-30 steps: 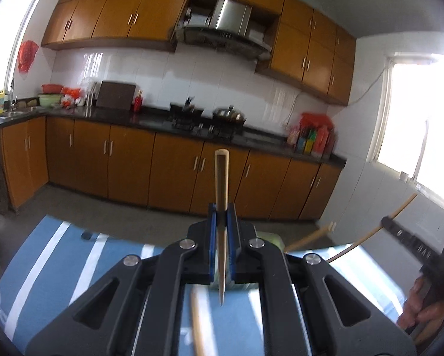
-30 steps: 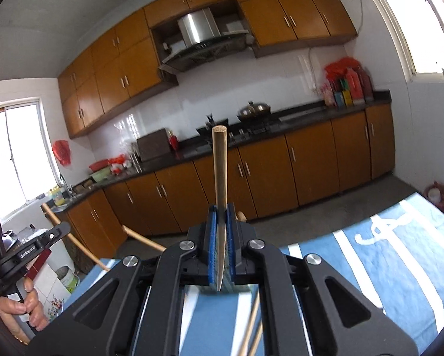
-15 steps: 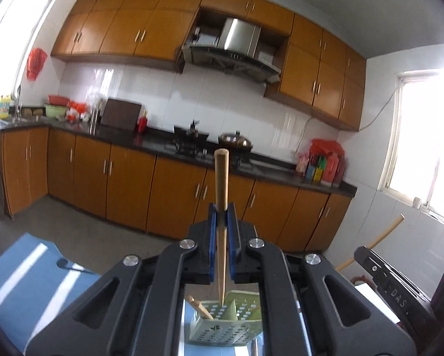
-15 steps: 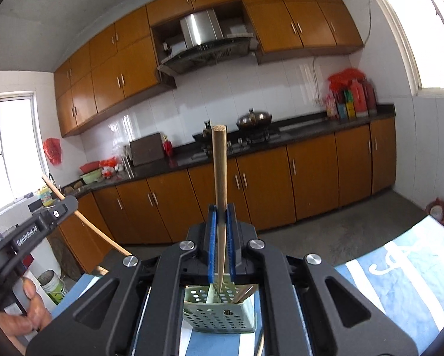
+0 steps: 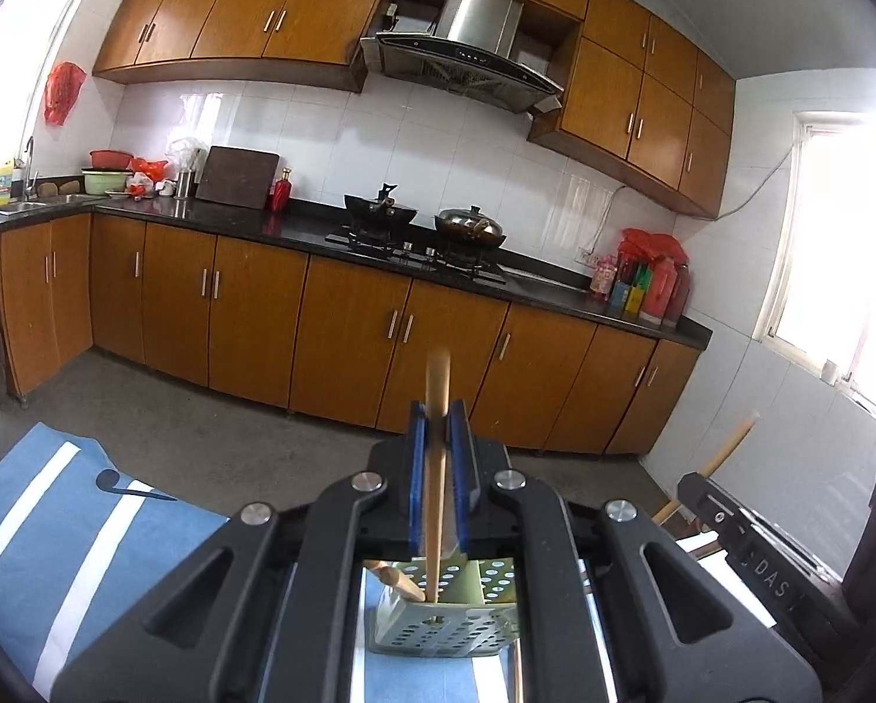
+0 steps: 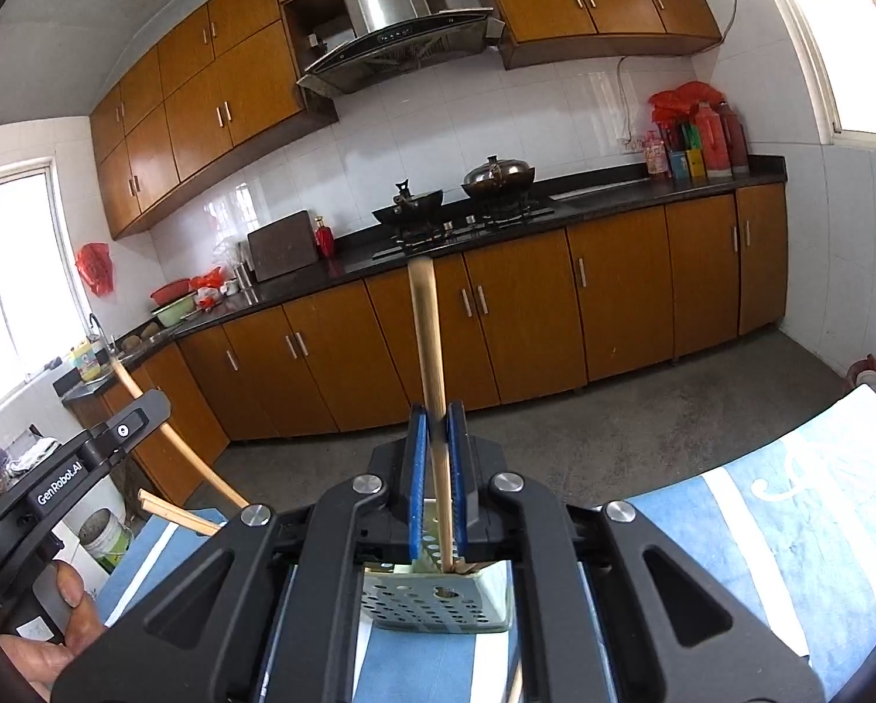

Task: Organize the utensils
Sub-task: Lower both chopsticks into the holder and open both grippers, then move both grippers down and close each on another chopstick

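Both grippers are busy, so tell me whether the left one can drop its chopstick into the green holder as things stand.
Probably yes: the left gripper holds its chopstick upright, tip at the green holder.

Domestic kitchen: wooden cabinets (image 5: 344,304) run above and below a black countertop (image 5: 297,228), with a gas hob (image 5: 420,249), range hood (image 5: 467,53), and sink (image 5: 22,206).

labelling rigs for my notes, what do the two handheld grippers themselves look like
Both match: the left gripper and right gripper have matte black angular linkage arms with triangular cutouts, round silver bolts, and blue pads lining the fingers. White lettering marks the bodies: GenRobot.AI on the left, DAS on the right. No cables or sleeves visible.
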Demonstrator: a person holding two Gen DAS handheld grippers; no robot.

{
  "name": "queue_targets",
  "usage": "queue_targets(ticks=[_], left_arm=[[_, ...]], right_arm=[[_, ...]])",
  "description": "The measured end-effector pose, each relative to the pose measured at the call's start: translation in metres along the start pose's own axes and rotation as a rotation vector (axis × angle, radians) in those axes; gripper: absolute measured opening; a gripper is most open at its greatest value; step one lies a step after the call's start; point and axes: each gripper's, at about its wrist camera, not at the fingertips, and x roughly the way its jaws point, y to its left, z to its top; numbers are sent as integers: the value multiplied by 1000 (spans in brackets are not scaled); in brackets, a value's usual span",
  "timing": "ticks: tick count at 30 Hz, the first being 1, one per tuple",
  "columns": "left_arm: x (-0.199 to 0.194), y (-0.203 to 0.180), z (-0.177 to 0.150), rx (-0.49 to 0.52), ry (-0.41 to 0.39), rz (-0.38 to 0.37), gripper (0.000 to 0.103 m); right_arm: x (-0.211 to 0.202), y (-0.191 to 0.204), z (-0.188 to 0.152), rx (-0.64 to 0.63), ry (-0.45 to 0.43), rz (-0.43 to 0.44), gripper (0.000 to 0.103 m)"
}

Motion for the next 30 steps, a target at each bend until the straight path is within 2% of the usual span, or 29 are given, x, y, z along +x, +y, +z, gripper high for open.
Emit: queue_targets(ticks=[9, 15, 18, 22, 26, 30], left_arm=[[-34, 7, 11, 2, -35, 12, 13], [-76, 29, -2, 14, -19, 50, 18], [-90, 50, -24, 29, 25, 89, 21], [-89, 79, -75, 62, 160, 144, 22], [-77, 99, -126, 56, 319, 147, 22], [-71, 106, -167, 62, 422, 132, 22]], right_arm=[[-44, -9, 13, 11, -64, -31, 9], [-80, -33, -11, 0, -37, -102, 18], [-84, -50, -44, 6, 43, -144, 18], [-64, -65, -97, 19, 214, -176, 18], [-37, -61, -159, 58, 395, -135, 18], [-18, -44, -196, 63, 487, -102, 18]])
